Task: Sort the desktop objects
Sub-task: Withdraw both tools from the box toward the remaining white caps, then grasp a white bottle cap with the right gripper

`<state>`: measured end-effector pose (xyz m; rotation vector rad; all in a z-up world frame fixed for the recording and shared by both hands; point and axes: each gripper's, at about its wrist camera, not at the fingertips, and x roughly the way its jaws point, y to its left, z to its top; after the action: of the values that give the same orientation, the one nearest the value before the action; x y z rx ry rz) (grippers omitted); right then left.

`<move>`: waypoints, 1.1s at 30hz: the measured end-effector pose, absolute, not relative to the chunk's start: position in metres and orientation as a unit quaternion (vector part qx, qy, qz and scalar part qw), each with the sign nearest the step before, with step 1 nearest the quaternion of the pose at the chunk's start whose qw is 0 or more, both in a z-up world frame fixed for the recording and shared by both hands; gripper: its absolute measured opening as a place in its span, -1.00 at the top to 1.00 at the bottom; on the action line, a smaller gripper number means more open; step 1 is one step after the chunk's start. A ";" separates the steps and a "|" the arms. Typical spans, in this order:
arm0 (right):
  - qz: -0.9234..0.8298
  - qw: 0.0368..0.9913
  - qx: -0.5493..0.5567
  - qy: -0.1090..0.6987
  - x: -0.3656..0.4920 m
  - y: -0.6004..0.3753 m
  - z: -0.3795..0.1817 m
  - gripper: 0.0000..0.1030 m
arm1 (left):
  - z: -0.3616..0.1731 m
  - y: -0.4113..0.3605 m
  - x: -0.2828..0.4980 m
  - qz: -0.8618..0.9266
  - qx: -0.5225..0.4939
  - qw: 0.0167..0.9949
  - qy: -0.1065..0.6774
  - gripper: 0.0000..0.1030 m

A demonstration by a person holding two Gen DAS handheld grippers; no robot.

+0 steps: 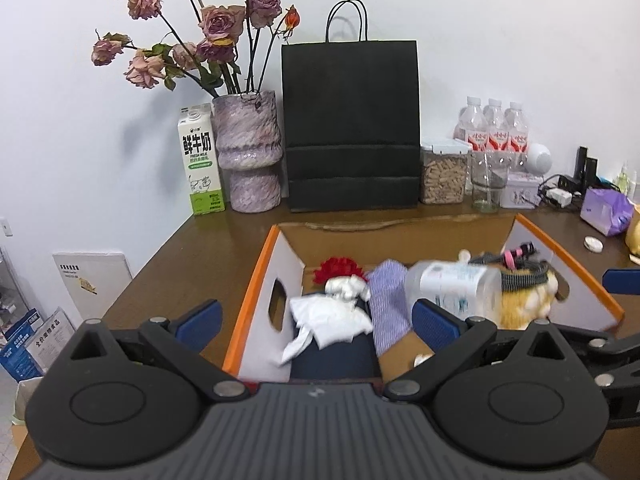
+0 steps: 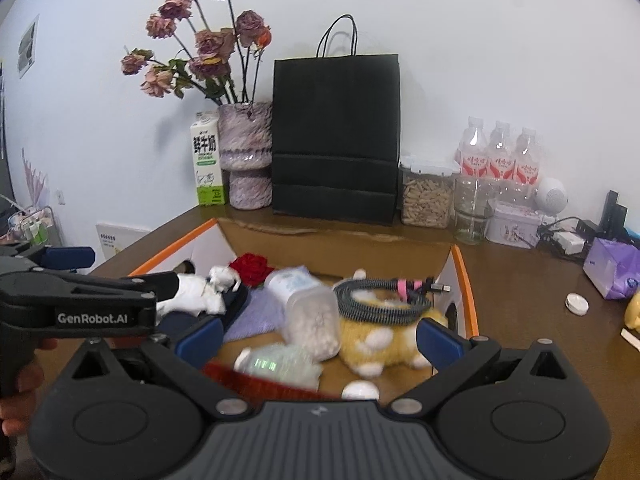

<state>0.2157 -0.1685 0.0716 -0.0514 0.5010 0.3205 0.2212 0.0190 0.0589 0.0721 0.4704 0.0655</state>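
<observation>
An orange-rimmed cardboard box [image 1: 256, 280] [image 2: 464, 280] sits on the brown desk. Inside lie a red flower [image 1: 340, 270], crumpled white tissue [image 1: 328, 320], a striped purple cloth [image 1: 388, 300], a blurred clear jar of white pellets [image 1: 452, 284] [image 2: 310, 312] lying tilted, and a yellow plush toy [image 2: 384, 340] with a coiled cable [image 2: 380, 300] on top. My left gripper [image 1: 316, 320] hangs open over the box's near left part. My right gripper [image 2: 319, 340] is open above the jar and plush, touching neither. A small green-labelled bottle [image 2: 276, 364] lies close under it.
Along the wall stand a milk carton [image 1: 200, 160], a vase of dried roses [image 1: 250, 152], a black paper bag [image 1: 352, 128], a pellet container [image 1: 442, 176], water bottles [image 1: 496, 128] and a glass jar [image 1: 486, 184]. A purple packet [image 2: 612, 268] and a white cap [image 2: 577, 304] lie right of the box.
</observation>
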 end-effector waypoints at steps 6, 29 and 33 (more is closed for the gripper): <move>0.167 0.952 -0.030 0.255 0.185 -0.170 0.056 -1.00 | 0.047 0.032 0.191 0.027 0.033 0.972 0.231 -1.00; 0.187 0.935 -0.043 0.297 0.148 -0.149 0.006 -0.96 | -0.005 0.054 0.151 0.019 0.024 0.960 0.278 -1.00; 0.192 0.933 -0.051 0.300 0.150 -0.144 0.003 -0.87 | -0.007 0.055 0.153 0.019 0.023 0.960 0.280 -1.00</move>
<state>0.1501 -0.1436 0.0035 -0.1040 0.6136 0.3925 0.1532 0.0550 -0.0074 0.0461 0.5669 0.0380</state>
